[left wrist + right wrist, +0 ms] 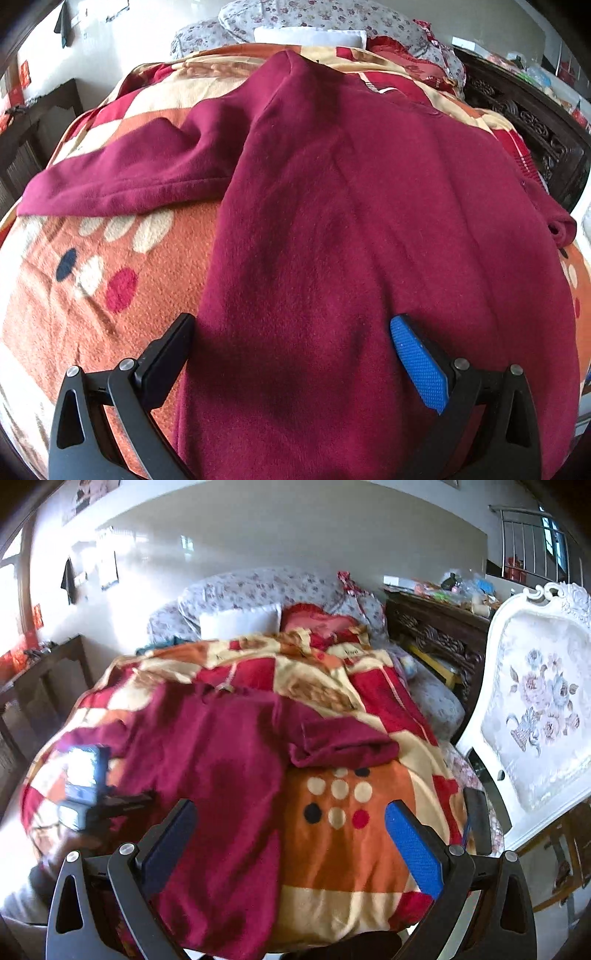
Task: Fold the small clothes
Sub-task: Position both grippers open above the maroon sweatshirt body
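Note:
A maroon fleece top [351, 229] lies spread on an orange patterned blanket [92, 295], one sleeve [122, 181] stretched out to the left. My left gripper [291, 332] is open, its fingers straddling the top's near hem, low over the cloth. In the right wrist view the same top [221, 760] lies left of centre with its other sleeve [340, 742] bunched to the right. My right gripper [290, 812] is open and empty, above the top's right edge and the blanket [351, 849]. The left gripper's body [88, 794] shows at the left.
The blanket covers a bed or sofa with floral cushions [258, 590] and a white pillow [240, 622] at the back. A white ornate chair [535, 709] stands close on the right. A dark carved cabinet [436, 635] with clutter is behind it. A dark side table [40, 675] stands at the left.

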Motion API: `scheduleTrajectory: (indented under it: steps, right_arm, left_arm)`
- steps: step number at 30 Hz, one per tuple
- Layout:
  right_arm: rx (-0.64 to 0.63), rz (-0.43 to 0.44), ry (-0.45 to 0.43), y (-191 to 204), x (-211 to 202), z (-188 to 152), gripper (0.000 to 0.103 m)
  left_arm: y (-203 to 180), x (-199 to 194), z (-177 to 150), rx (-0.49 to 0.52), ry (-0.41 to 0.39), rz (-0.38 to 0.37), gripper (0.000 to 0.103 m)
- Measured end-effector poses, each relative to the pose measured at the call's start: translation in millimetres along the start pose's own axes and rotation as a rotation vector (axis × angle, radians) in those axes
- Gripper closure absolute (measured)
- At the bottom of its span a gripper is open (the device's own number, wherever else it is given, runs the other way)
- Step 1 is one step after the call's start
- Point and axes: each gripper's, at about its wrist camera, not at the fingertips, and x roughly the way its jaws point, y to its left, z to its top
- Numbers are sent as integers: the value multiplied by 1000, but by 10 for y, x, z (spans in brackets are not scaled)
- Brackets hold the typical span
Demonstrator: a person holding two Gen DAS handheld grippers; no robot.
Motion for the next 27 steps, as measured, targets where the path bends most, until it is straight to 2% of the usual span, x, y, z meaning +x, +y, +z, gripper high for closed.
scheduleTrajectory:
  steps: [5,7,15,21,27]
  right_arm:
    - [20,18,-16,124,98,-21,0]
    - [43,48,-5,200,251,-62,0]
    - [85,59,0,641,834,-117,0]
    - [58,17,12,836,1123,-100,0]
    - [49,28,28,941,1291,-47,0]
  left_arm:
    - [31,-4,-32,-13,-20,-18,0]
    - [37,-5,-46,-15,-24,-24,0]
    - [38,-38,-23,3,-13,-28,0]
    - [123,-307,-45,-33,-62,-26,0]
    - [139,-661,48,-17,-134,-6,0]
